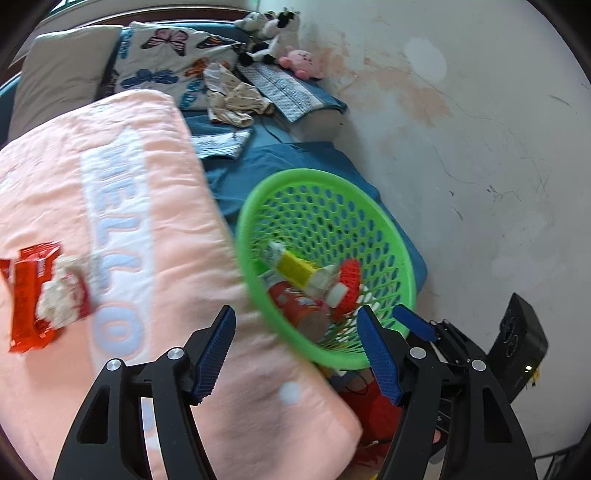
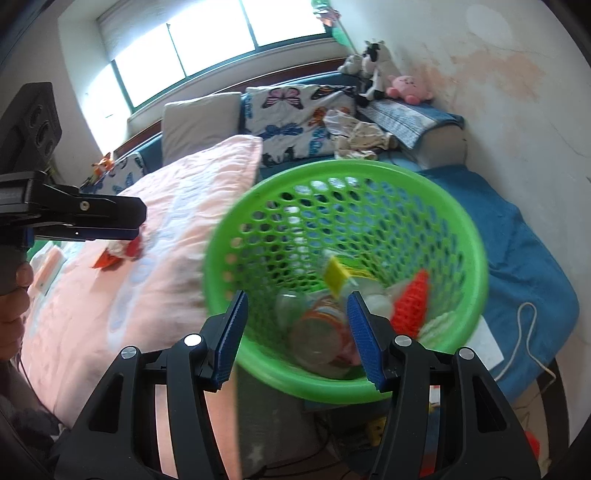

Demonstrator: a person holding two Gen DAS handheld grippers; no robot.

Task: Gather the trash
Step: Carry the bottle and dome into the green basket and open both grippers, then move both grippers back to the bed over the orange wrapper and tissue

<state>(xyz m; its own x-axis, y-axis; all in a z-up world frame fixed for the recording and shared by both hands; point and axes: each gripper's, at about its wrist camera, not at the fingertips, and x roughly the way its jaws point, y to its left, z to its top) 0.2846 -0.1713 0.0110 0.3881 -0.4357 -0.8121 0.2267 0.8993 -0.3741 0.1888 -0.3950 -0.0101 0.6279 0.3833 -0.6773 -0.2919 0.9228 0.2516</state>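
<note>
A green mesh basket is tilted at the bed's edge, holding a yellow tube, a red-orange can and a red mesh piece. A red snack wrapper with white crumpled paper lies on the pink blanket, left of my left gripper. It also shows small in the right wrist view. My left gripper is open and empty, near the basket's rim. My right gripper is open, its fingers straddling the basket's near rim; its tips show behind the basket.
A pink "HELLO" blanket covers the bed over a blue sheet. Butterfly pillows, crumpled clothes and plush toys lie at the head. A stained white wall runs along the right.
</note>
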